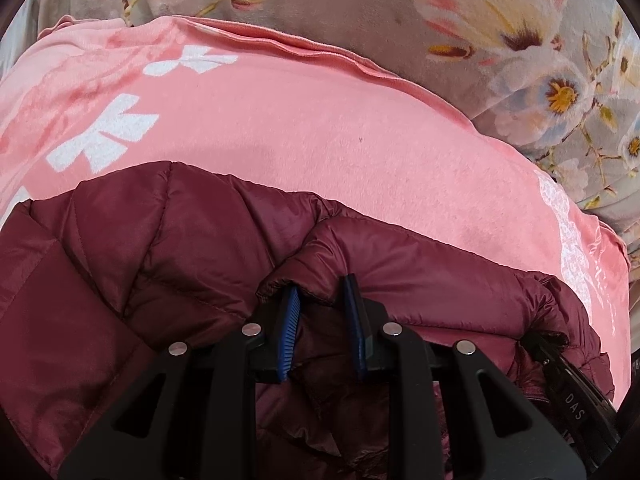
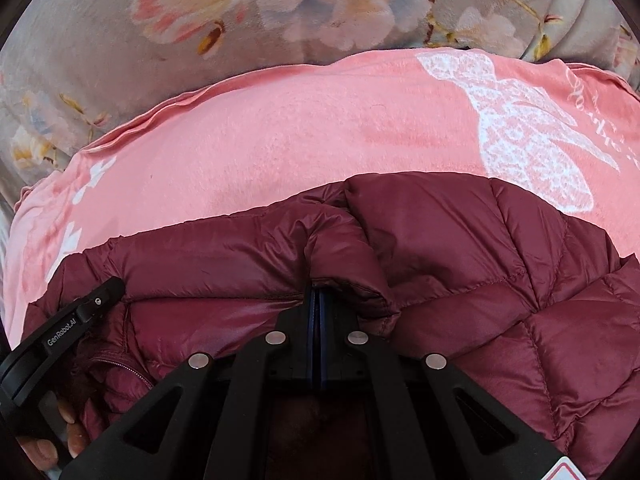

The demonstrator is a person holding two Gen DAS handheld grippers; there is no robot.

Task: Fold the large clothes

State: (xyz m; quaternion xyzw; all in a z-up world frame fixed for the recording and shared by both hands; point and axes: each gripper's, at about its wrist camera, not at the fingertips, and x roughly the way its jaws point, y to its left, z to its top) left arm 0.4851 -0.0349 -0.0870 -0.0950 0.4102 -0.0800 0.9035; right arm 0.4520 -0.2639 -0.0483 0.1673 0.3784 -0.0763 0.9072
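Observation:
A maroon quilted puffer jacket (image 1: 140,248) lies bunched on a pink blanket (image 1: 320,120). In the left wrist view my left gripper (image 1: 320,300) has its blue pads a little apart, with a thick fold of the jacket's edge caught over and between the tips. In the right wrist view the jacket (image 2: 500,272) fills the lower half. My right gripper (image 2: 319,300) has its pads pressed together under a raised fold of the jacket edge. Both grippers hold the same edge, side by side. The fabric hides both sets of tips.
The pink blanket (image 2: 280,140) carries white butterfly and bow prints and lies on grey floral bedding (image 2: 100,60), (image 1: 360,0). The other gripper's black body (image 2: 60,332) shows at the left with a person's fingers (image 2: 72,432) below it.

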